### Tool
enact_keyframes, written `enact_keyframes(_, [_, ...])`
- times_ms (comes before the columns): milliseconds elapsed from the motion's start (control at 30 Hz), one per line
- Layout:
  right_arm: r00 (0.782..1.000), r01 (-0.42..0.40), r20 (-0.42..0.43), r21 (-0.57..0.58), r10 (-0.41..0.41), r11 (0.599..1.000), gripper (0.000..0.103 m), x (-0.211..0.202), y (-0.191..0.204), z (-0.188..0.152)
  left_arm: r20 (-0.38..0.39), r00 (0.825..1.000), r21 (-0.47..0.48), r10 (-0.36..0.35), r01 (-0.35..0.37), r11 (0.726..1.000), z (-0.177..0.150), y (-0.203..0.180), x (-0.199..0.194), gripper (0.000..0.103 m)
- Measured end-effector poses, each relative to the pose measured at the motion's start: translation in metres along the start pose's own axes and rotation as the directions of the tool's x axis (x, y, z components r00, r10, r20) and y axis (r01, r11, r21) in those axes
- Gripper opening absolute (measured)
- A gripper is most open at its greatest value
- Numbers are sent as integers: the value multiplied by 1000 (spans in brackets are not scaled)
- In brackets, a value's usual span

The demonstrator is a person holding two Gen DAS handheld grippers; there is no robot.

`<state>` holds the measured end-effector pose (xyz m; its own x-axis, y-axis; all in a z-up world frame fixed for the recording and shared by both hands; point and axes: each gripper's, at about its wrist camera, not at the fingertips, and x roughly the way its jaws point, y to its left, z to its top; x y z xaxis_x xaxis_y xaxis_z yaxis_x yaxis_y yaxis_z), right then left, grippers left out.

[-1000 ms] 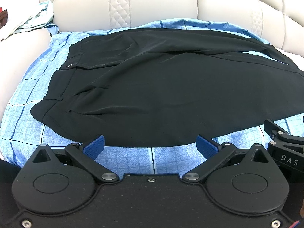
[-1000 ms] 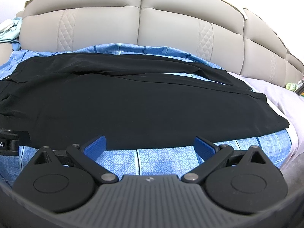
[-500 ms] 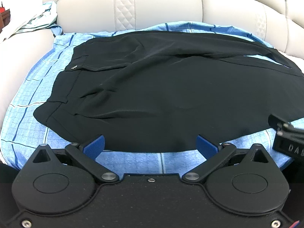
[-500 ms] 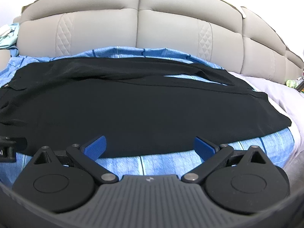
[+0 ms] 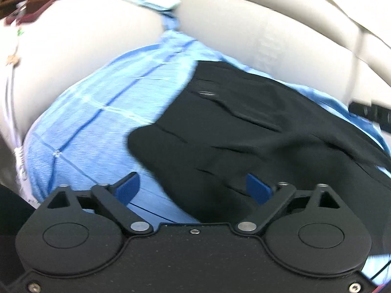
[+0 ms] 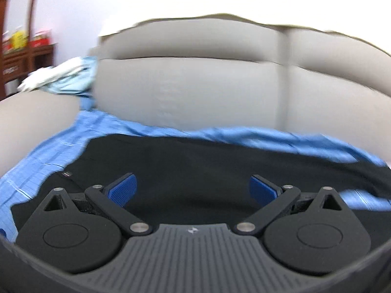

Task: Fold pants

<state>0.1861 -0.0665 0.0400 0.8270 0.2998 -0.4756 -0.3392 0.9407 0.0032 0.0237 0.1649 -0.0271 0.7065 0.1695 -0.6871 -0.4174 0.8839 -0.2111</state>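
Note:
Black pants lie flat on a blue checked sheet on a sofa seat. In the left wrist view the waistband end with a metal button is near. My left gripper is open over the near waistband corner, its blue pads apart. In the right wrist view the pants fill the lower middle. My right gripper is open low over the waist area, holding nothing. The right gripper's body also shows at the left wrist view's right edge.
Beige padded sofa back rises behind the sheet. The sofa arm is at the left, with a crumpled light cloth on it. Wooden furniture stands at the far left.
Both grippers have swung left toward the waistband end and moved closer to the pants. The views are motion-blurred. Both stay open.

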Motion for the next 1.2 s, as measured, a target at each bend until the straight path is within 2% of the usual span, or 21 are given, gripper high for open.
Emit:
enact_keyframes(67, [998, -66, -5, -34, 66, 997, 102, 25, 21, 16, -4, 1000, -34, 11, -12, 999, 4, 15, 11, 77])
enact_keyframes(200, [976, -214, -46, -91, 211, 972, 100, 81, 76, 49, -2, 1000, -92, 6, -7, 996, 9, 36, 28, 75])
enact_keyframes(333, [953, -286, -132, -112, 271, 952, 97, 138, 132, 64, 54, 998, -140, 19, -11, 990, 7, 49, 38, 70])
enact_keyframes(400, [950, -284, -169, -133, 261, 950, 95, 164, 158, 65, 135, 991, -166, 22, 0, 986, 2, 54, 38, 69])
enact_keyframes(433, [950, -278, -187, -145, 250, 950, 94, 176, 168, 65, 152, 988, -171, 20, 6, 985, 1, 56, 40, 69])
enact_keyframes(500, [952, -253, -222, -173, 213, 952, 94, 201, 194, 62, 143, 990, -167, 4, 20, 986, -1, 57, 45, 70])
enact_keyframes(600, [953, -212, -259, -196, 158, 958, 91, 230, 209, 52, 154, 988, -141, 15, 7, 990, -4, 52, 43, 74])
enact_keyframes(733, [958, -123, -281, -232, 55, 965, 83, 257, 215, 38, 157, 988, -152, 2, 22, 988, -9, 53, 41, 76])
enact_keyframes(800, [958, -113, -281, -185, 58, 976, 83, 261, 208, 38, 162, 987, -166, -4, 31, 986, -10, 54, 40, 74])
enact_keyframes(833, [954, -118, -293, -148, 70, 982, 79, 263, 204, 38, 170, 985, -184, -5, 36, 982, -11, 55, 40, 74])
enact_keyframes(900, [948, -130, -304, -114, 90, 985, 65, 265, 201, 40, 197, 980, -249, -7, 57, 967, -13, 59, 40, 74])
enact_keyframes(933, [950, -122, -301, -126, 79, 985, 57, 264, 202, 40, 205, 979, -279, -8, 67, 958, -13, 61, 40, 73])
enact_keyframes(1000, [952, -113, -297, -133, 70, 985, 53, 262, 202, 41, 204, 979, -303, -4, 67, 951, -10, 63, 41, 52])
enact_keyframes(1033, [953, -111, -294, -125, 70, 986, 50, 261, 201, 42, 193, 981, -298, 0, 59, 953, -9, 62, 42, 38])
enact_keyframes(1133, [961, -105, -266, -85, 79, 991, 43, 253, 194, 47, 191, 981, -285, 17, 39, 958, -7, 59, 43, 36])
enact_keyframes(1200, [964, -105, -251, -60, 87, 993, 41, 247, 190, 51, 190, 982, -311, -3, 63, 948, -5, 60, 45, 46])
